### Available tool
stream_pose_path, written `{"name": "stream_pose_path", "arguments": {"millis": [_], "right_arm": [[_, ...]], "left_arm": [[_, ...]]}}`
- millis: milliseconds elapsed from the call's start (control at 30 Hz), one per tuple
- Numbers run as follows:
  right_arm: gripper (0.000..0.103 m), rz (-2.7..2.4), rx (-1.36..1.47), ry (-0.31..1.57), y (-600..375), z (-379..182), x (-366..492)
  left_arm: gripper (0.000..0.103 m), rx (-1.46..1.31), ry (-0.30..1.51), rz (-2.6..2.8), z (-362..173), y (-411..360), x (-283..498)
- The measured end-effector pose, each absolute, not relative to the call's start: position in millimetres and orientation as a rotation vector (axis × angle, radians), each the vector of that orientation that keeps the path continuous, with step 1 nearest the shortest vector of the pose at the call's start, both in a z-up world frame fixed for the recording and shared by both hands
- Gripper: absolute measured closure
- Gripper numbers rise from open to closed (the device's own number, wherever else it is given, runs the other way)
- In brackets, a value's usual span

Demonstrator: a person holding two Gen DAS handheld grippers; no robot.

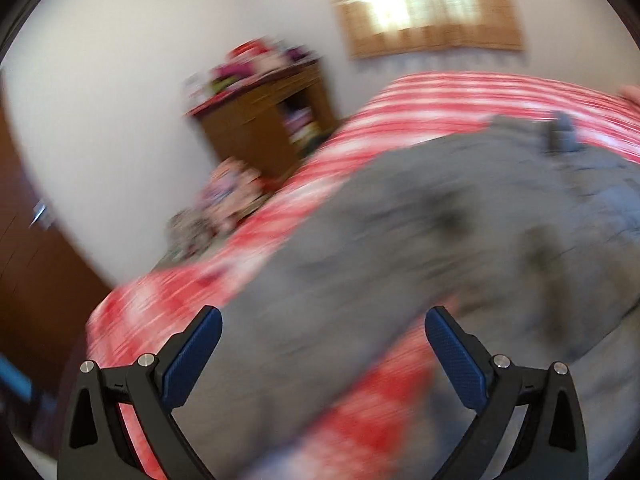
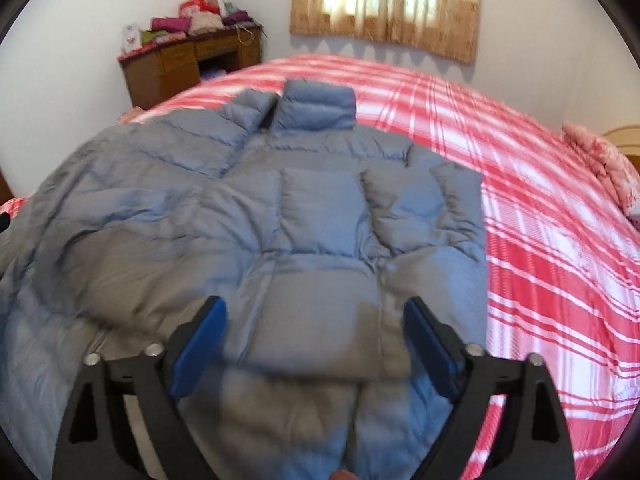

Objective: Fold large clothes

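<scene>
A grey-blue puffer jacket (image 2: pixel 320 208) lies spread on a bed with a red and white plaid cover (image 2: pixel 540 200), its collar (image 2: pixel 316 108) pointing toward the far wall. In the right wrist view a padded fold (image 2: pixel 312 320) lies across the jacket's lower middle. My right gripper (image 2: pixel 315 302) hovers over that fold, open, with nothing pinched between its blue pads. The left wrist view is heavily blurred. There my left gripper (image 1: pixel 324 314) stands open above the jacket (image 1: pixel 400 220) near the bed's left edge and holds nothing.
A wooden desk (image 2: pixel 188 64) piled with folded clothes stands at the far left wall. A curtained window (image 2: pixel 384 12) is behind the bed. A pink pillow (image 2: pixel 600 160) lies at the right. A brown door (image 1: pixel 32 260) and floor clutter (image 1: pixel 224 204) are left of the bed.
</scene>
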State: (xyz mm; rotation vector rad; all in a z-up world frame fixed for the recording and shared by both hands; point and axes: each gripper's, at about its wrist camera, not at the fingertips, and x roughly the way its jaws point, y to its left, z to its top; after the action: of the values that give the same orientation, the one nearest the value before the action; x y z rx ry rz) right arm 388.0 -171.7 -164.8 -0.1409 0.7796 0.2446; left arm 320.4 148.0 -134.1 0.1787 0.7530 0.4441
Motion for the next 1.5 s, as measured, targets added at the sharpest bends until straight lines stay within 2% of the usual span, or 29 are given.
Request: {"name": "stream_pose_path", "arguments": {"millis": [167,333,367,467,533,800,967,1067,1267,1500], "right_arm": [[0.008,0.285,-0.161,0.746,-161,-163,359],[0.008,0.313,-0.240,0.707,-141,-162,339],[0.008,0.317,-0.250,0.702,-139,-160,336],[0.008,0.324,-0.258,0.680,-140,-155,330],[0.008,0.311,-0.238,0.669,-148,-151,328],[0.008,0.266,-0.159,0.646,-186,-144,325],[0.008,0.250,-0.115,0.641,-202,-143,328],[0.008,0.238,-0.102,0.651,-209,-145,331],[0.008,0.225,-0.093,0.650,-224,-144,328],[0.008,0.184,-0.048,0.669,-254,-149,330]], "left_arm": [[0.001,0.047,0.884,0.608,-165,252,278],[0.003,-0.151,0.889,0.509,-178,271,271],[0.024,-0.160,0.880,0.490,-179,269,275],[0.069,-0.108,0.878,0.470,-181,257,290],[0.086,-0.042,0.859,0.504,-174,254,294],[0.090,0.130,0.699,0.672,-103,269,333],[0.091,0.201,0.537,0.597,-41,211,351],[0.091,0.244,0.476,0.483,-15,151,363],[0.091,0.306,0.434,0.294,-6,46,384],[0.091,0.371,0.432,0.108,-25,-62,401]]}}
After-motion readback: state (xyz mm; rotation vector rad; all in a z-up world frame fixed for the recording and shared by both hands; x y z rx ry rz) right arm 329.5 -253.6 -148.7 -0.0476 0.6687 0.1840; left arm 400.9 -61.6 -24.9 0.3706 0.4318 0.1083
